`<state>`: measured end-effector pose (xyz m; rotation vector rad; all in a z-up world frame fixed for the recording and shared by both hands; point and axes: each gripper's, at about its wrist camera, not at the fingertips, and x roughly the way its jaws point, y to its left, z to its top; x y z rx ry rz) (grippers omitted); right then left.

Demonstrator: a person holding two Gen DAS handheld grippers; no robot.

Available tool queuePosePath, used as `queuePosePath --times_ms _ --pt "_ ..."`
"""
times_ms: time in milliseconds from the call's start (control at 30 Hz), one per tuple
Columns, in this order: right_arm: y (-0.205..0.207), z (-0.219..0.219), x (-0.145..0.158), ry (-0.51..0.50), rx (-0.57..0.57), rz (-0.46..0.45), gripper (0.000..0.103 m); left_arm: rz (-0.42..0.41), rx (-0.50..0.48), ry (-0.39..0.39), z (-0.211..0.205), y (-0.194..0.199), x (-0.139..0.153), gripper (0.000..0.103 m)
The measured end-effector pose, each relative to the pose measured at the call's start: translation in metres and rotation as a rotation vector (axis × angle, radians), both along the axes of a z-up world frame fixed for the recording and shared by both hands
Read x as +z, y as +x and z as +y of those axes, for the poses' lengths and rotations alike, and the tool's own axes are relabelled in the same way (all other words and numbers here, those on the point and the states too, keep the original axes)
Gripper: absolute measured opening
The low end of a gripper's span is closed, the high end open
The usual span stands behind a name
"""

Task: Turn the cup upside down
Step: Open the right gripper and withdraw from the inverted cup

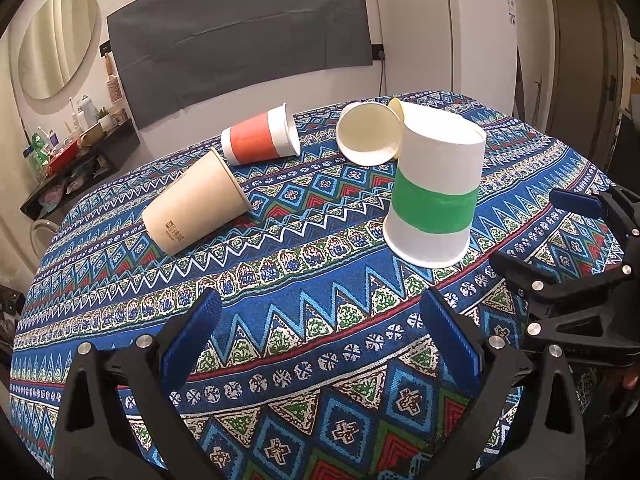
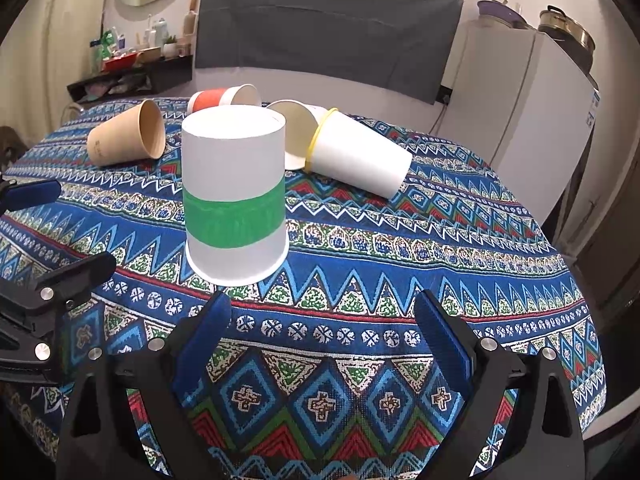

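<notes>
A white paper cup with a green band point(image 1: 434, 196) stands upside down, rim on the patterned tablecloth; it also shows in the right wrist view point(image 2: 235, 196). My left gripper point(image 1: 320, 336) is open and empty, hovering short of and to the left of it. My right gripper point(image 2: 322, 336) is open and empty, just in front of the cup and a little to its right. Each gripper appears at the edge of the other's view, the right gripper point(image 1: 560, 232) and the left gripper point(image 2: 56, 224), both open.
Several other cups lie on their sides behind: a brown cup point(image 1: 196, 204), a white cup with a red band point(image 1: 262, 136), a plain white cup point(image 1: 368, 134) and a white cup with a yellow rim point(image 2: 358, 156). The tablecloth point(image 1: 280, 288) covers the table. A white fridge point(image 1: 448, 36) stands beyond.
</notes>
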<state>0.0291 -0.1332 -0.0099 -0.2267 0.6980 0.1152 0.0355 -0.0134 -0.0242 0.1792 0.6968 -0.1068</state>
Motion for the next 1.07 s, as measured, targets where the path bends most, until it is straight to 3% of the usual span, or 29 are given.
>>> queuePosePath --times_ms 1067 --pt "0.0014 -0.0009 -0.0024 0.001 0.004 0.013 0.091 -0.017 -0.014 0.011 -0.0022 -0.0036 0.0023 0.097"
